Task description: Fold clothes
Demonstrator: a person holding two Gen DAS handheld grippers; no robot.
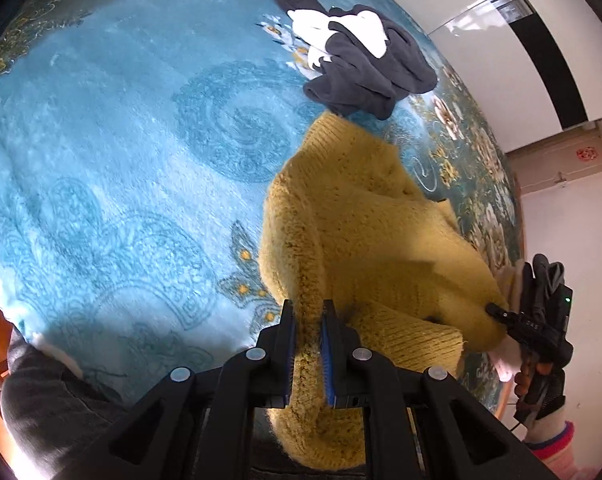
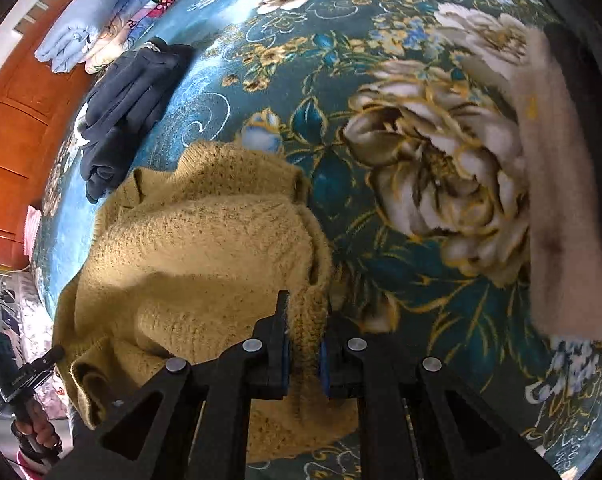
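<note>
A yellow knitted sweater point(image 1: 365, 216) lies partly bunched on a blue floral blanket point(image 1: 121, 140). My left gripper point(image 1: 309, 312) is shut on a fold of the sweater's near edge. The right gripper point(image 1: 497, 314) shows at the right of the left wrist view, holding the sweater's other side. In the right wrist view the sweater point(image 2: 205, 240) fills the lower left, and my right gripper point(image 2: 305, 312) is shut on its edge. The left gripper point(image 2: 55, 354) shows at the lower left there.
A dark navy and white garment point(image 1: 365, 56) lies crumpled beyond the sweater, and shows in the right wrist view point(image 2: 129, 96). Folded bedding point(image 2: 101, 20) is stacked at the far end. A beige fuzzy cloth point(image 2: 557, 200) sits at the right. A wooden door point(image 2: 17, 120) stands at left.
</note>
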